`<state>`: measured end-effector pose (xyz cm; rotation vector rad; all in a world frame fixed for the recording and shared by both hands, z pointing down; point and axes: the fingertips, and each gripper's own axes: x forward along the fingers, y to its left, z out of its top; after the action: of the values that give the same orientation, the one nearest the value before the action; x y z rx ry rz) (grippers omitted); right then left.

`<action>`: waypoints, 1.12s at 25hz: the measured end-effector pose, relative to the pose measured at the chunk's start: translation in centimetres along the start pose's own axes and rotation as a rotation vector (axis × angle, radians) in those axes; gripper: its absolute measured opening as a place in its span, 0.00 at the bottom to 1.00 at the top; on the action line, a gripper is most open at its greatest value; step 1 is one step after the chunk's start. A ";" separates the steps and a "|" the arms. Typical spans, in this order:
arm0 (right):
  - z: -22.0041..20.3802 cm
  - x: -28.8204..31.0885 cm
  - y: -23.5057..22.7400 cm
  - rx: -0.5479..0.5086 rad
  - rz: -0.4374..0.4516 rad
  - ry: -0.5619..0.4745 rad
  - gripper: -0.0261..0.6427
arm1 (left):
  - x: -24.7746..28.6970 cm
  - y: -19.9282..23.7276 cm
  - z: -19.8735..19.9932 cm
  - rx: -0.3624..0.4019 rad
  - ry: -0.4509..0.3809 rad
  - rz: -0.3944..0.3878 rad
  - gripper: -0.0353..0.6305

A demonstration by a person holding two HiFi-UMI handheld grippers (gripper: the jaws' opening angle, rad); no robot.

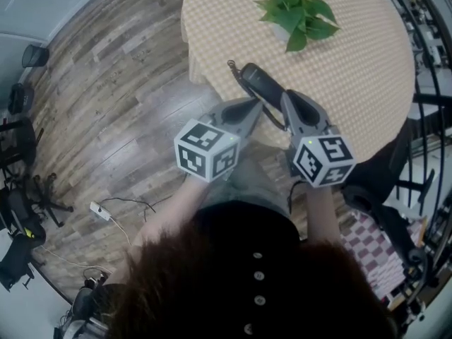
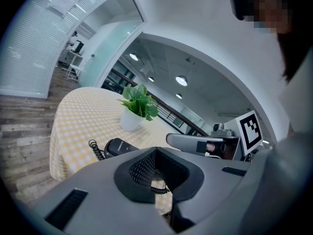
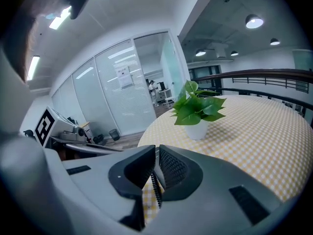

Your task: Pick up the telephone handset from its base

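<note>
- Lying upper centre in head view, handset [image 1: 260, 82] on counter [image 1: 360, 66] edge; left tongs [image 1: 256, 105] and right tongs [image 1: 288, 98] just beside it.
- Left gripper view: left tongs together.
- Right gripper view: right tongs together, cord [image 3: 155, 190] below.

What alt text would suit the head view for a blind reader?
From above, a person holds a grey left tool and a grey right tool, pointing at a black telephone handset with a coiled cord near the edge of a round table in yellow checked cloth. A green potted plant stands farther back.
</note>
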<state>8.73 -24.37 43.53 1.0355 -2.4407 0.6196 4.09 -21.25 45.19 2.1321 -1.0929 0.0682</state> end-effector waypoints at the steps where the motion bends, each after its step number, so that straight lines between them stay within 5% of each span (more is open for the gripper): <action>1: -0.2 0.2 -0.2 -0.004 0.003 0.009 0.06 | 0.2 0.1 -0.2 -0.006 0.002 0.003 0.06; 28: -5.7 3.0 -1.3 -0.349 0.062 0.249 0.38 | 2.7 2.6 -4.4 -0.128 0.038 0.056 0.06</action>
<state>8.97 -23.73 50.08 0.7000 -2.2607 0.3032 5.12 -21.33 50.85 1.9792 -1.1049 0.0627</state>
